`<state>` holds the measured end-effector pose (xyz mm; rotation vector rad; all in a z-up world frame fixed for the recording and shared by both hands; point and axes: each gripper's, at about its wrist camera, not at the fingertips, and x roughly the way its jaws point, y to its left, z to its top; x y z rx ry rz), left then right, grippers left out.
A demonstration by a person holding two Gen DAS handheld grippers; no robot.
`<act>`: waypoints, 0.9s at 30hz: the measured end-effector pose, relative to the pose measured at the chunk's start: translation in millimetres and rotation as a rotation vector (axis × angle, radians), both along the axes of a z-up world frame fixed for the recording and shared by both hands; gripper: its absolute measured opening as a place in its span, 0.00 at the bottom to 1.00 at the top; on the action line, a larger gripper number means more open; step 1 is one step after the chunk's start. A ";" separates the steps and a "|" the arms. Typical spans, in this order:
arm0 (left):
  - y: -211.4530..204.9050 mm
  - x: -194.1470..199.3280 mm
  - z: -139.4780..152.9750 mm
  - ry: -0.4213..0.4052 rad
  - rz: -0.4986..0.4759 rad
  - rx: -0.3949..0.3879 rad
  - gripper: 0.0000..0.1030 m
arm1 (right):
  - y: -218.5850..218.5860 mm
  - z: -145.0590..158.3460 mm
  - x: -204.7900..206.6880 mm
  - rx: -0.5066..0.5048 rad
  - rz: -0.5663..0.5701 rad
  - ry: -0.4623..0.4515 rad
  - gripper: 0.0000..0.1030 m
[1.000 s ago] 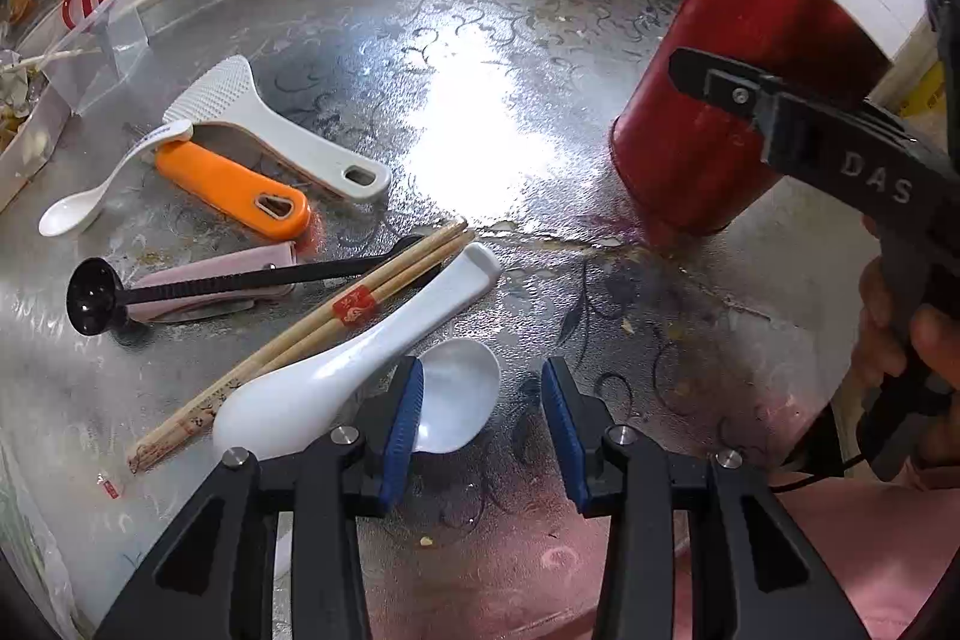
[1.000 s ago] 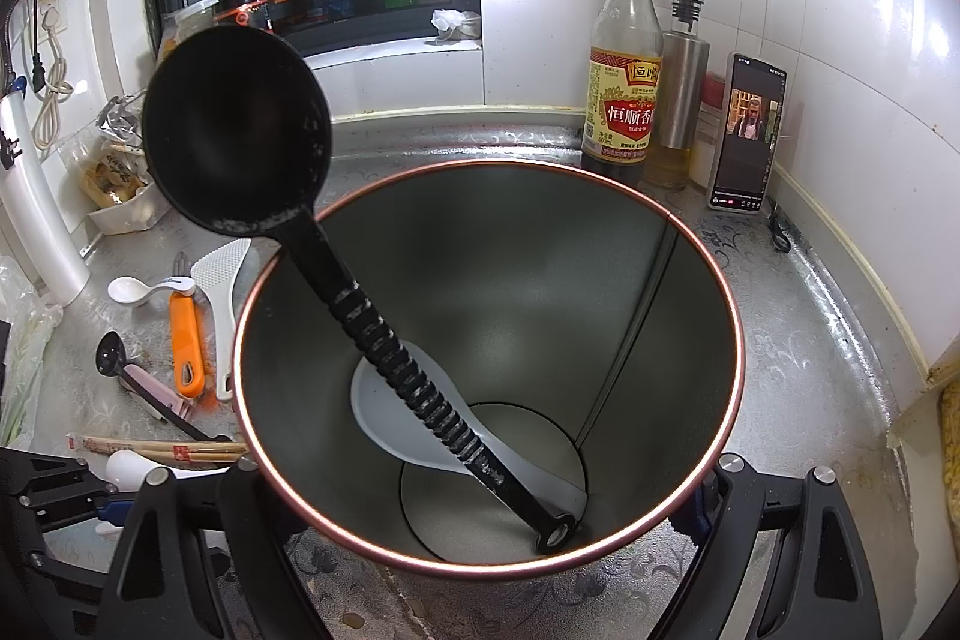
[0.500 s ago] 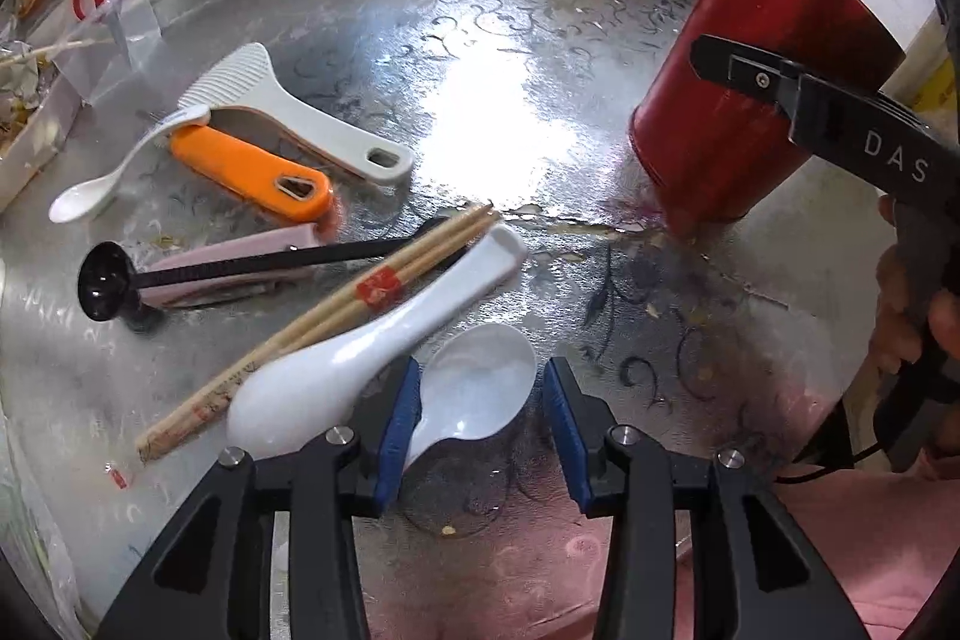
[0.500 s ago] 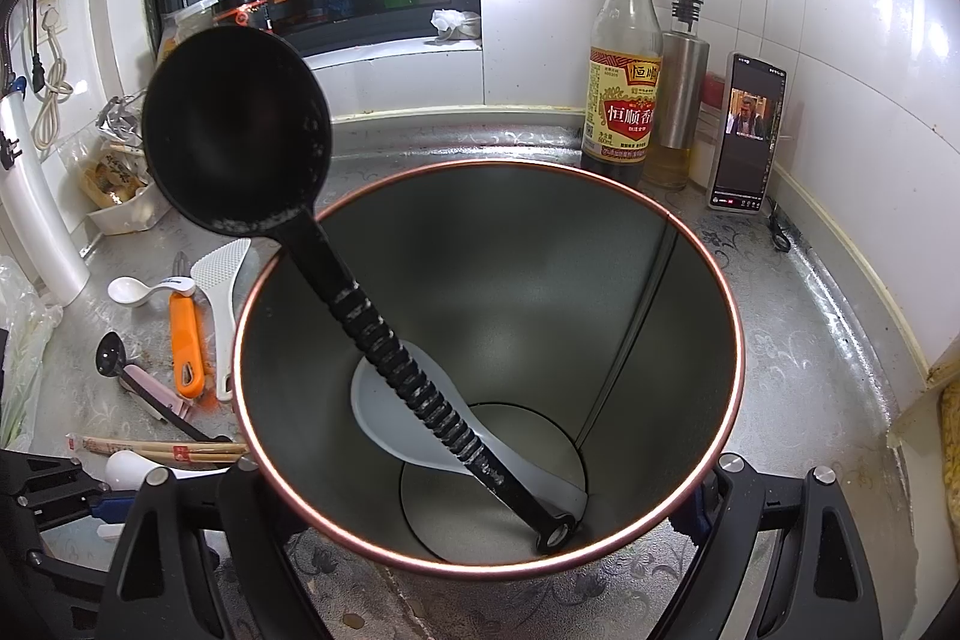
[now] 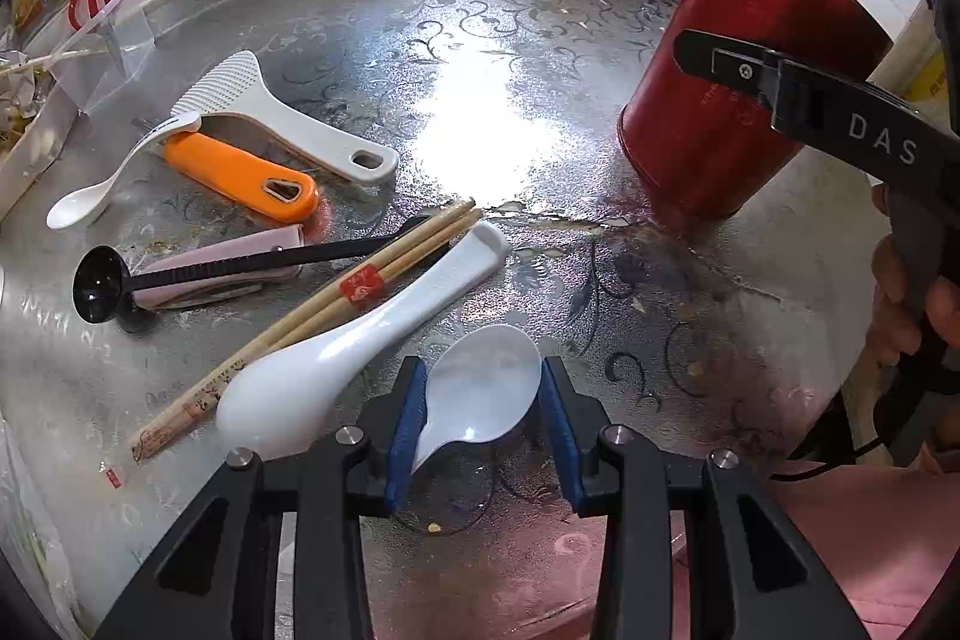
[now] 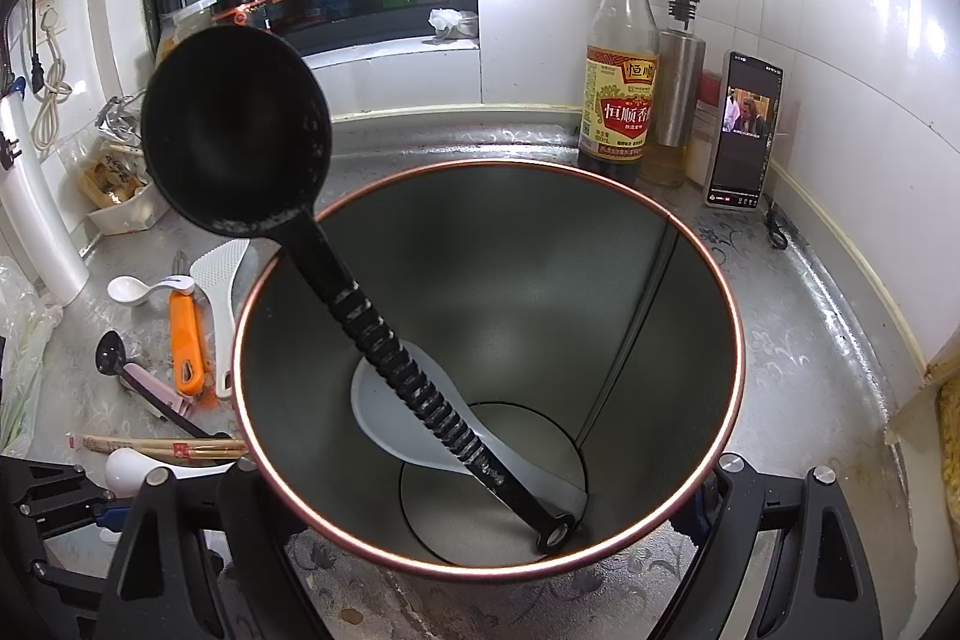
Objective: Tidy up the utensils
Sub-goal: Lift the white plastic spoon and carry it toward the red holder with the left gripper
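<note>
While the left-hand camera is looking steeply down on the patterned silver surface, it is showing the left tongs with their blue pads either side of a small white plastic spoon; the jaws have just been narrowing, and the pads are lying right against the bowl's edges, though I cannot tell whether they are pressing on it. Just left of it, a large white ceramic soup spoon is lying on a pair of wooden chopsticks with a red band. Beyond those are lying a black measuring spoon across a pink handle, an orange-handled tool, a white ribbed rice paddle and another small white spoon.

Only the right-hand camera is seeing into the red metal canister: a black plastic ladle is leaning inside, bowl up over the rim, with a pale grey flat paddle under its handle. From the left view just the red outside wall and a black arm of the right tongs are showing. Those tongs are clenched around the canister's base, their pads hidden by it.

A yellow-capped vinegar bottle, a steel oil pourer and a lit phone are standing behind the canister, against the tiled wall.
</note>
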<state>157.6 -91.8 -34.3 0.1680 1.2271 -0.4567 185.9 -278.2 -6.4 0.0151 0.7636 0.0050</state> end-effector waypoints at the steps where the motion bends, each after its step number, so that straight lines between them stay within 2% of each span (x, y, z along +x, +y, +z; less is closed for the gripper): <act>1: 0.7 -0.4 0.9 -0.003 0.003 0.000 0.39 | 0.1 0.0 -0.1 0.000 0.000 0.000 0.88; 10: 14.6 2.5 26.9 -0.077 0.045 -0.031 0.39 | 1.0 -0.1 -0.5 0.000 0.005 0.001 0.88; 20: 31.2 17.9 73.0 -0.188 0.101 -0.096 0.39 | 3.5 -1.3 -2.4 -0.001 0.039 -0.001 0.88; 23: 35.9 23.7 85.7 -0.212 0.115 -0.130 0.39 | 6.7 -1.6 -3.2 -0.003 0.057 0.000 0.88; 27: 43.0 31.6 105.7 -0.229 0.137 -0.218 0.39 | 10.1 -1.8 -4.3 -0.007 0.074 0.000 0.88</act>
